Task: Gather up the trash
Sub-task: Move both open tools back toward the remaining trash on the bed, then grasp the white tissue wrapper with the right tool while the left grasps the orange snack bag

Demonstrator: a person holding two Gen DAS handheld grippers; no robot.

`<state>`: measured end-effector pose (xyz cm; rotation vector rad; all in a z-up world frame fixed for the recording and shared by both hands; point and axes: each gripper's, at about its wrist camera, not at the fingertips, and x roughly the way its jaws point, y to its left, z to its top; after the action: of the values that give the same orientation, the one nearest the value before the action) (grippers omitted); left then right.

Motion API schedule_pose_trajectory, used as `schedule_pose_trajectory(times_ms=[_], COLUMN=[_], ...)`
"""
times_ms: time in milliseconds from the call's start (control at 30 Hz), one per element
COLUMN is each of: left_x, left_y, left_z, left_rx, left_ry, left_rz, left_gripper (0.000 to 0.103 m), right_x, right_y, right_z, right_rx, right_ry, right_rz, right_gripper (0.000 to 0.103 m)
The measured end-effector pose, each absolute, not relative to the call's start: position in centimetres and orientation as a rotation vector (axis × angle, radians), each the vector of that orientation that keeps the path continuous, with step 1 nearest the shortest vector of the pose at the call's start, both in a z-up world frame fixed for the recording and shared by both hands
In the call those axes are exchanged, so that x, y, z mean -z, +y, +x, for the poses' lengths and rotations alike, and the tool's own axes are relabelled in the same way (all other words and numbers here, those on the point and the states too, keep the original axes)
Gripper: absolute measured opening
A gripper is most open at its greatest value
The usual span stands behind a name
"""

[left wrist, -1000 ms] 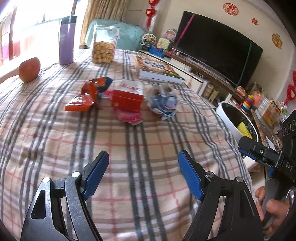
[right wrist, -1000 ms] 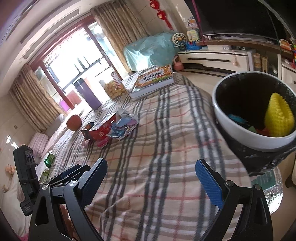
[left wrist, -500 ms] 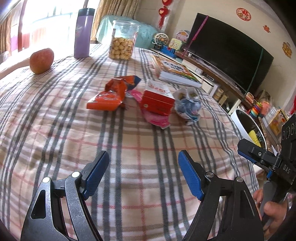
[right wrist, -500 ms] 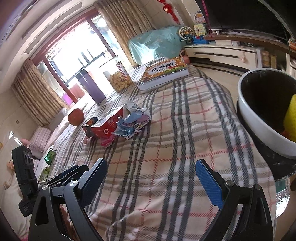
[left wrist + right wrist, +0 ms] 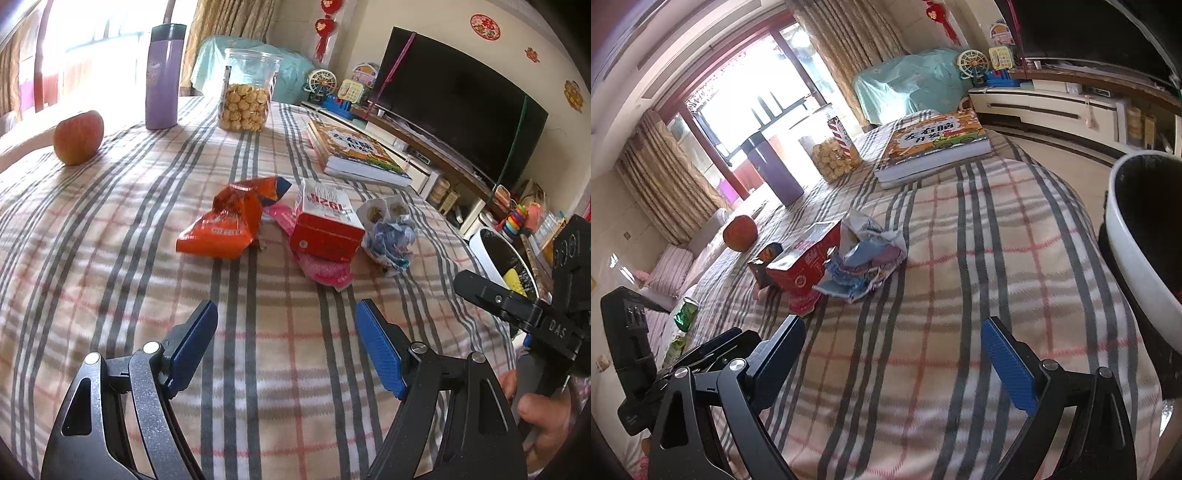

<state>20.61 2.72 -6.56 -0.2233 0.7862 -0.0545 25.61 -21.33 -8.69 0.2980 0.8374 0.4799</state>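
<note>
A pile of trash lies mid-table: an orange snack bag (image 5: 231, 218), a red box (image 5: 325, 223) (image 5: 805, 262) on a pink wrapper (image 5: 325, 269), and a crumpled blue-white wrapper (image 5: 389, 236) (image 5: 864, 258). A white trash bin (image 5: 487, 247) (image 5: 1137, 236) with a black liner stands off the table's right edge. My left gripper (image 5: 286, 332) is open and empty, above the cloth short of the pile. My right gripper (image 5: 894, 350) is open and empty, nearer the bin; its body shows in the left wrist view at the right.
On the checked tablecloth (image 5: 110, 258) stand an apple (image 5: 77, 136), a purple flask (image 5: 162, 77), a jar of biscuits (image 5: 245, 96) and a thick book (image 5: 354, 155). A TV (image 5: 454, 103) on a low cabinet is beyond the table.
Both views have swung left, away from the bin and toward the trash pile. The pile now looks larger and nearer. Both grippers stay open.
</note>
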Motion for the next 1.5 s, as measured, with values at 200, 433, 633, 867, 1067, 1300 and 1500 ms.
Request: schedule_pose_trajectory(times_ms=[200,433,633,867,1067,1300,1500], left_x=[6.5,6.7,7.6,7.6,6.6,4.9,4.9], left_y=[3.9,5.3,6.2,5.2,4.7,2.4,0.0], left_z=[22.3,24.9,26.6,26.7,26.0,24.7,23.9], left_rx=[0.028,-0.013,-0.004,0.042,0.077,0.136,0.191], left_ry=[0.787,0.780,0.806,0.812,0.785,0.742,0.752], left_rz=[-0.212,-0.180,-0.206,-0.169,-0.173,-0.140,-0.129], left_gripper=[0.079,0.079,0.063,0.017,0.006,0.004,0.003], right_x=[8.7,9.0,9.5,9.9,9.6,9.1,8.9], right_y=[-20.7,-19.1,-17.5,-16.3,-17.6,-19.7,-21.8], right_z=[27.4,29.7,31.4,31.4,30.2,28.4,27.2], right_rx=[-0.488,-0.503,-0.516,-0.526,-0.531,-0.525,-0.495], right_ry=[0.835,0.843,0.857,0.870,0.857,0.839,0.824], right_rz=[0.293,0.284,0.271,0.228,0.259,0.286,0.300], right_gripper=[0.097,0.097,0.094,0.045,0.028,0.017,0.016])
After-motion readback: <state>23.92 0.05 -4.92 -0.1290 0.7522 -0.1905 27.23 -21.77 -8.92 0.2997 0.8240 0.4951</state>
